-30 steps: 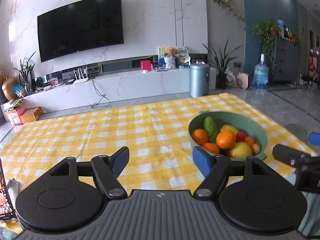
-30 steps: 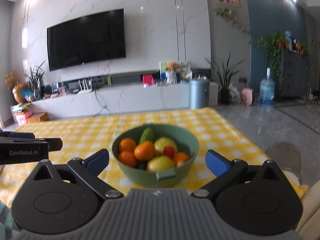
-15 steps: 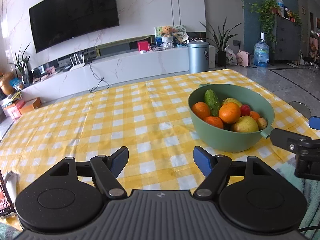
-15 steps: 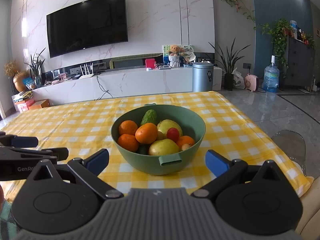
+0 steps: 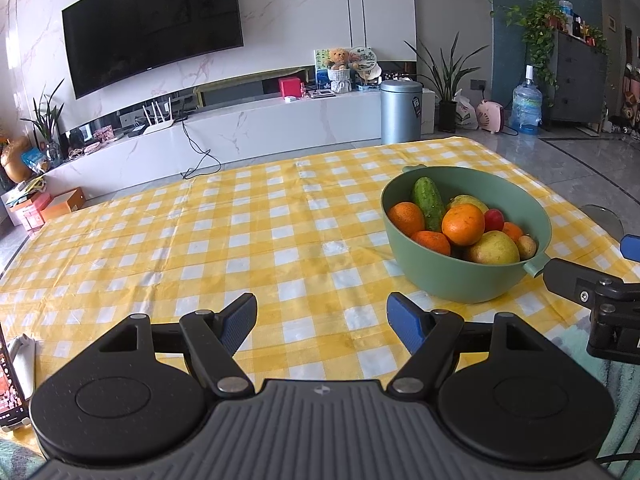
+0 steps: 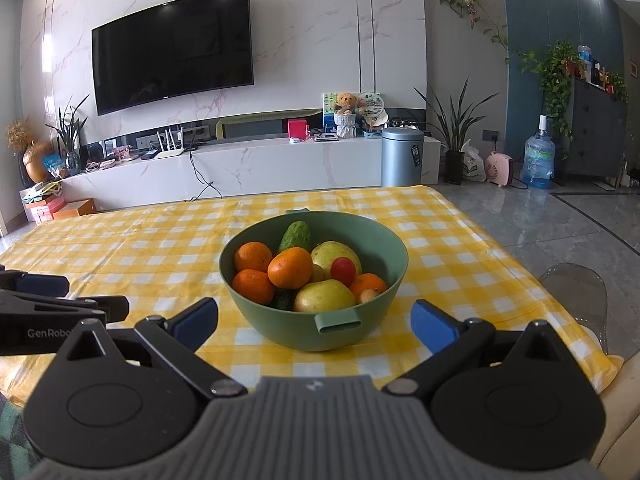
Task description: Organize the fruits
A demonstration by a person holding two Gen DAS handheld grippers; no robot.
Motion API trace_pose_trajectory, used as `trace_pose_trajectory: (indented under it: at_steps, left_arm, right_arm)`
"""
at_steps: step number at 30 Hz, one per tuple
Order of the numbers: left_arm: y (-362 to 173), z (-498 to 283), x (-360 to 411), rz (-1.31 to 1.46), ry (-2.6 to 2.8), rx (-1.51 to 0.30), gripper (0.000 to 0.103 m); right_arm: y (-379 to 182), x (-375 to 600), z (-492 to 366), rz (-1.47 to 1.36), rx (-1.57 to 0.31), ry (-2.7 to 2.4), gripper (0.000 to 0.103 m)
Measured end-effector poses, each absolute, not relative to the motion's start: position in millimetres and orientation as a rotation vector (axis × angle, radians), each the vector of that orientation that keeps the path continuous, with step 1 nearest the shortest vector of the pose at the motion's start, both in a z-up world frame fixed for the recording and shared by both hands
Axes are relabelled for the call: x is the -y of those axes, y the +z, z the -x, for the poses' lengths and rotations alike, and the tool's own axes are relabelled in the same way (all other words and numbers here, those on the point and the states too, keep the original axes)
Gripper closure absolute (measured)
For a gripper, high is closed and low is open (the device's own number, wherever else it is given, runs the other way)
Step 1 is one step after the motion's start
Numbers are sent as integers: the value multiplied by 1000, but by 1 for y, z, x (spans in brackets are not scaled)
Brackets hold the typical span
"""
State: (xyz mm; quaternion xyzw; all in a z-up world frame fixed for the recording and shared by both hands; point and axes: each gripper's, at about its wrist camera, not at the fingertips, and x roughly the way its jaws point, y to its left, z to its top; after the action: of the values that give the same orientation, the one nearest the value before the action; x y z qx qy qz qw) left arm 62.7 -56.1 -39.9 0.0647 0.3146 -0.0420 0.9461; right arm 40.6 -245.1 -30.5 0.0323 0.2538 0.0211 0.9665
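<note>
A green bowl (image 5: pixel 456 280) (image 6: pixel 304 332) stands on the yellow checked tablecloth (image 5: pixel 240 232) (image 6: pixel 120 248) near its right side. It holds several oranges (image 6: pixel 290 267), a cucumber (image 6: pixel 295 235), two yellow-green pears (image 6: pixel 325 295) and a small red fruit (image 6: pixel 343 271). My left gripper (image 5: pixel 321 318) is open over bare cloth, left of and nearer than the bowl. My right gripper (image 6: pixel 316 320) is open just short of the bowl's near handle (image 6: pixel 340 322), its blue fingers either side of the bowl. Nothing sits between either pair of fingers.
The table's right edge (image 6: pixel 520 264) drops to a grey tiled floor. A clear chair back (image 6: pixel 576 284) stands by that edge. A phone on a stand (image 5: pixel 12 380) is at the near left. Beyond the table stand a TV wall, low cabinet and grey bin (image 5: pixel 401 110).
Both grippers have risen and tilted downward, so the bowl and cloth show from higher up. The bowl and fruit have not moved. Both grippers stay open.
</note>
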Motion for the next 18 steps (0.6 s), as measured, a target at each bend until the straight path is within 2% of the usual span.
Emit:
trace_pose_trajectory:
  at_steps: [18]
  left_arm:
    - [-41,-63,56,-130,-83,-644,16]
  right_arm:
    - [-31,245,-41,-65,-513,42,4]
